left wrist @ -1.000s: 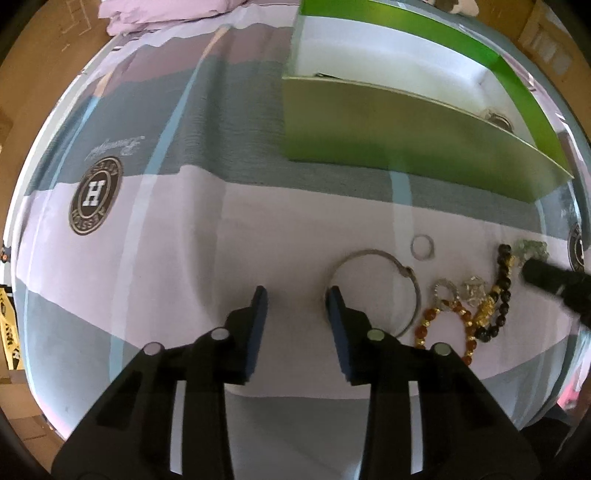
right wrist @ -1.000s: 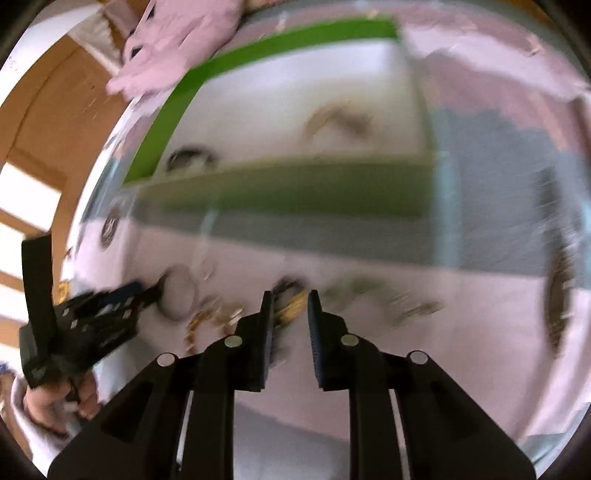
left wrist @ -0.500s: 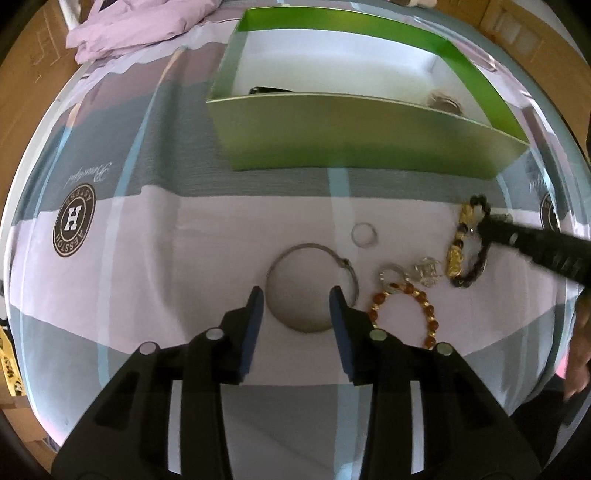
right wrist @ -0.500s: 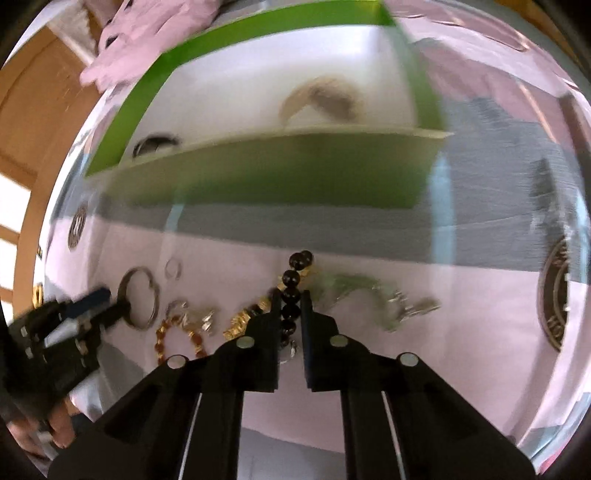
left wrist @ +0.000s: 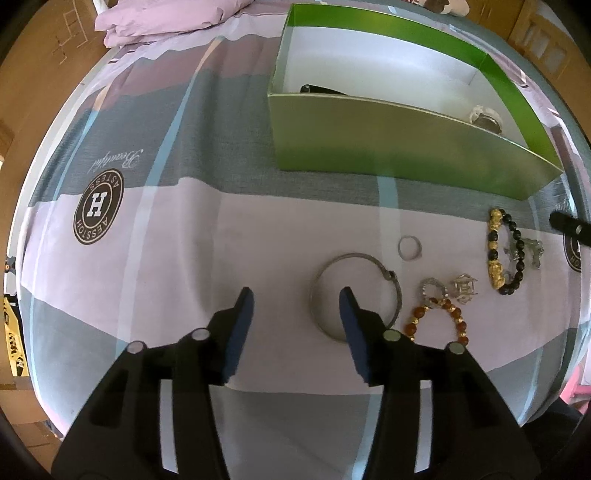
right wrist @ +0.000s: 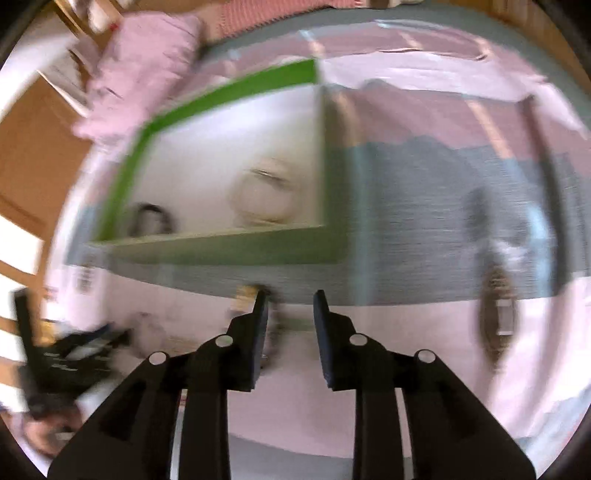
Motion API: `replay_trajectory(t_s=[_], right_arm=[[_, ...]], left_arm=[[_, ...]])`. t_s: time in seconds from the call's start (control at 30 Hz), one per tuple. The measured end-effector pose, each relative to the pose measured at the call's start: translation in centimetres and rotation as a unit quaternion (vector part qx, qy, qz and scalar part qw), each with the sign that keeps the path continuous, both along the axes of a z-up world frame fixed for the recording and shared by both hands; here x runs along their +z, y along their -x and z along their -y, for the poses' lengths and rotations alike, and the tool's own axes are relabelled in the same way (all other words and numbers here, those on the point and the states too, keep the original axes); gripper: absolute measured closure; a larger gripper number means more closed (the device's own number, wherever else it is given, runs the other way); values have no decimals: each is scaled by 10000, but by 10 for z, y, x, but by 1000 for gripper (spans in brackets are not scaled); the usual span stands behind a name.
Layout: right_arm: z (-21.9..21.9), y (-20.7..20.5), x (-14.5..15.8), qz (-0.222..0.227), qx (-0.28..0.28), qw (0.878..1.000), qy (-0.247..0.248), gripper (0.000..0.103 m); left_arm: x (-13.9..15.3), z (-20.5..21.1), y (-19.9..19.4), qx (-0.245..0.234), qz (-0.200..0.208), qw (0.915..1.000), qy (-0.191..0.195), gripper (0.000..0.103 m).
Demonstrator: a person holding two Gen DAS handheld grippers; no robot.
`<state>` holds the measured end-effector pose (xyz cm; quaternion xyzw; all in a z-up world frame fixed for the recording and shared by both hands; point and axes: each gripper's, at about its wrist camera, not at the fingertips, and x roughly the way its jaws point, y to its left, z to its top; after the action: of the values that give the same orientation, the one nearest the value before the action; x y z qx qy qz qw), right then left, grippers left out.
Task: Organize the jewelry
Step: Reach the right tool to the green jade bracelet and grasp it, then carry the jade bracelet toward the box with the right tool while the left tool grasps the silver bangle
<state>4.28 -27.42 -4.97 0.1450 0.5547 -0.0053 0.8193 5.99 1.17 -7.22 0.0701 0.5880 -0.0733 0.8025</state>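
Observation:
A green box [left wrist: 388,144] with a white inside stands on the bedspread and holds a dark item [left wrist: 321,89] and a pale bracelet [left wrist: 485,116]. On the cloth lie a silver bangle [left wrist: 369,258], a small ring [left wrist: 409,248], an amber bead bracelet [left wrist: 437,317], a silver charm [left wrist: 464,287] and a black-and-gold bead bracelet [left wrist: 500,254]. My left gripper [left wrist: 295,306] is open and empty, its right finger over the bangle. My right gripper [right wrist: 290,310] is open and empty above blurred jewelry; the green box also shows in the right wrist view [right wrist: 236,247].
A pink folded blanket [left wrist: 166,18] lies at the far end of the bed. Round "H" logos [left wrist: 98,206] mark the bedspread. My left gripper's body [right wrist: 70,354] shows at the left of the blurred right wrist view. My right gripper's tip [left wrist: 570,225] enters at the right.
My right gripper has opened and pulled away from the black-and-gold bracelet, which lies on the cloth. My left gripper has opened wider and shifted left of the bangle.

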Motion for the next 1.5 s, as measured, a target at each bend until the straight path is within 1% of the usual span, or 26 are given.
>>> replay_trajectory(t_s=[0.03, 0.13, 0.2, 0.27, 0.33, 0.37, 0.4, 0.47, 0.5, 0.53, 0.57, 0.73, 0.83, 0.97, 1.07, 1.13, 1.17, 1.2, 1.27, 1.33, 1.37, 1.4, 1.43, 1.47, 1.5], right_arm=[[0, -1, -6, -123, 13, 9999, 94, 77], [-3, -2, -27, -552, 176, 9983, -10, 77], [-12, -1, -40, -808, 391, 9958, 179, 73], [-19, 2, -42, -824, 462, 9948, 370, 73], [-23, 3, -39, -773, 500, 9949, 409, 74], [-23, 4, -38, -746, 502, 9953, 364, 82], [-24, 5, -37, -743, 499, 9953, 357, 86], [-24, 6, -36, -696, 472, 9959, 345, 87], [-22, 7, -34, -647, 448, 9963, 333, 88], [-18, 8, -31, -604, 430, 9968, 314, 88], [-16, 9, -28, -528, 395, 9974, 278, 88], [-9, 11, -11, -183, 208, 9995, 153, 88], [-6, 13, -3, -51, 179, 9997, 154, 93], [-1, 16, 7, 153, 124, 9998, 37, 94], [-5, 8, 1, 37, 102, 9999, 99, 93], [-3, 6, -9, -185, 71, 9998, 74, 83], [-4, 4, -13, -290, 83, 9995, 46, 72], [-4, 4, -15, -341, 103, 9994, 34, 66], [-9, 5, -19, -444, 202, 9988, 84, 64], [-14, 5, -26, -578, 292, 9976, 259, 64], [-17, 5, -30, -653, 318, 9968, 327, 64], [-20, 5, -34, -717, 349, 9961, 384, 75], [-22, 5, -34, -722, 377, 9955, 477, 87], [-24, 5, -33, -713, 428, 9951, 532, 90], [-25, 6, -29, -632, 449, 9957, 504, 91]], left_arm=[[0, 0, -1, 12, -1, 10000, -18, 51], [-1, 0, -4, 59, -40, 10000, -60, 51], [-5, -4, -8, 74, -69, 9999, -91, 51], [-8, -3, -9, 61, -110, 9998, -138, 51], [-11, -1, -9, 46, -147, 9997, -185, 51], [-12, -2, -10, 41, -155, 9997, -175, 55], [-13, -1, -10, 41, -152, 9997, -166, 58], [-11, 0, -9, 44, -135, 9998, -110, 80], [-10, 0, -9, 43, -139, 9999, -55, 85], [-10, 1, -9, 49, -145, 9999, -19, 95], [-11, 2, -5, 65, -129, 9999, 3, 101], [-2, 1, -1, 145, -49, 9998, 156, 101], [3, -2, 0, 178, -5, 9995, 254, 101], [5, 2, 1, 178, 6, 9995, 272, 101], [5, 1, -4, 157, -22, 9996, 244, 100], [5, -1, -6, 139, -34, 9996, 239, 100], [3, -5, -9, 129, -32, 9996, 242, 100], [4, -4, -9, 122, -28, 9996, 241, 100], [4, -3, -8, 112, -27, 9997, 235, 100], [3, -2, -6, 108, -30, 9997, 219, 100], [2, -2, -6, 104, -35, 9997, 211, 100], [2, -2, -7, 101, -38, 9997, 209, 100], [3, -3, -7, 103, -36, 9997, 216, 100], [4, -3, -7, 106, -27, 9997, 232, 99], [5, -3, -7, 112, -9, 9996, 248, 100]])
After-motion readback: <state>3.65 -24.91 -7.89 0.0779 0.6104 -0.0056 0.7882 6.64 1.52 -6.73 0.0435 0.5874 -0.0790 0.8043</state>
